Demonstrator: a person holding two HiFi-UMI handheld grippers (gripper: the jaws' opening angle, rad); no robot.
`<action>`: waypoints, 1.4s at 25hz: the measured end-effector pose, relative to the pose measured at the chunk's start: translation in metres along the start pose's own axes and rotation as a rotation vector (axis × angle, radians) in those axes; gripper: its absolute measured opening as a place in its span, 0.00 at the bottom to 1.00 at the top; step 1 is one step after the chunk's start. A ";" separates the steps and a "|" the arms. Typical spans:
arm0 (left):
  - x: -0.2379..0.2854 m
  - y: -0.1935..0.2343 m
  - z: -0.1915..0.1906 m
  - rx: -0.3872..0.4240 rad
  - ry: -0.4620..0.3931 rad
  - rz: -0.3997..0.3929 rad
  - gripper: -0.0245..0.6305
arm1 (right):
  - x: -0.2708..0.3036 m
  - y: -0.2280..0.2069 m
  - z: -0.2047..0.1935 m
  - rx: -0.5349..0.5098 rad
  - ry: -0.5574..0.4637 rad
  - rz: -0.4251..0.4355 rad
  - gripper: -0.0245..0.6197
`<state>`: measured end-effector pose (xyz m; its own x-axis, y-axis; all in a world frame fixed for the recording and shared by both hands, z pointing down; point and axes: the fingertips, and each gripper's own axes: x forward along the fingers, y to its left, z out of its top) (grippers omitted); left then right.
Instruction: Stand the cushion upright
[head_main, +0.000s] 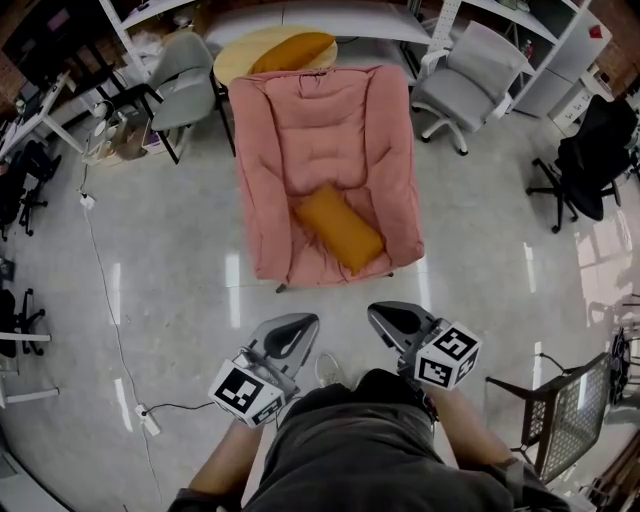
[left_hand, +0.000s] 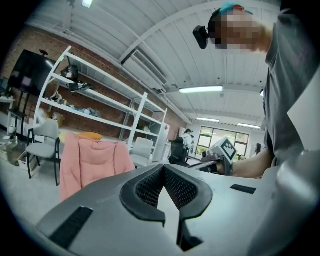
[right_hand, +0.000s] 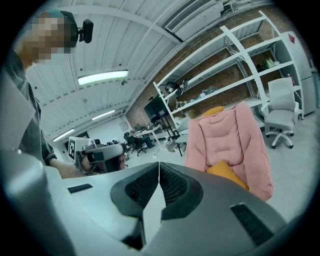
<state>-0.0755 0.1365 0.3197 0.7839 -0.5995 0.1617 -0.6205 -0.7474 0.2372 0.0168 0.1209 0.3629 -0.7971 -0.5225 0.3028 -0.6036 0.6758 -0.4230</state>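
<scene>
An orange cushion (head_main: 339, 228) lies flat and slanted on the seat of a pink padded lounge chair (head_main: 320, 130). In the right gripper view the cushion (right_hand: 227, 172) shows low against the chair's back (right_hand: 227, 135). My left gripper (head_main: 300, 323) and right gripper (head_main: 384, 314) are side by side over the floor, short of the chair's front edge. Both are shut, with nothing between their jaws. The left gripper view looks past its closed tips (left_hand: 162, 167) at the pink chair (left_hand: 92, 157); the seat cushion is hidden there.
A second orange cushion (head_main: 292, 50) rests on a round wooden table (head_main: 232, 62) behind the chair. Grey office chairs (head_main: 182, 72) (head_main: 470, 75) flank it. A black chair (head_main: 590, 160) and a mesh chair (head_main: 565, 415) stand right. A cable and power strip (head_main: 148, 420) lie left.
</scene>
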 end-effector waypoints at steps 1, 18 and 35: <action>0.002 0.007 -0.001 -0.004 0.005 0.003 0.05 | 0.006 -0.007 0.000 0.004 0.004 -0.006 0.06; 0.137 0.135 -0.075 -0.101 0.192 0.078 0.05 | 0.140 -0.253 -0.104 0.129 0.234 -0.104 0.06; 0.165 0.198 -0.168 -0.293 0.369 0.175 0.05 | 0.210 -0.434 -0.333 0.669 0.415 -0.351 0.38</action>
<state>-0.0652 -0.0618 0.5545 0.6567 -0.5277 0.5387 -0.7528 -0.5015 0.4264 0.1056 -0.1089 0.8946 -0.5861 -0.3240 0.7427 -0.7838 -0.0056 -0.6210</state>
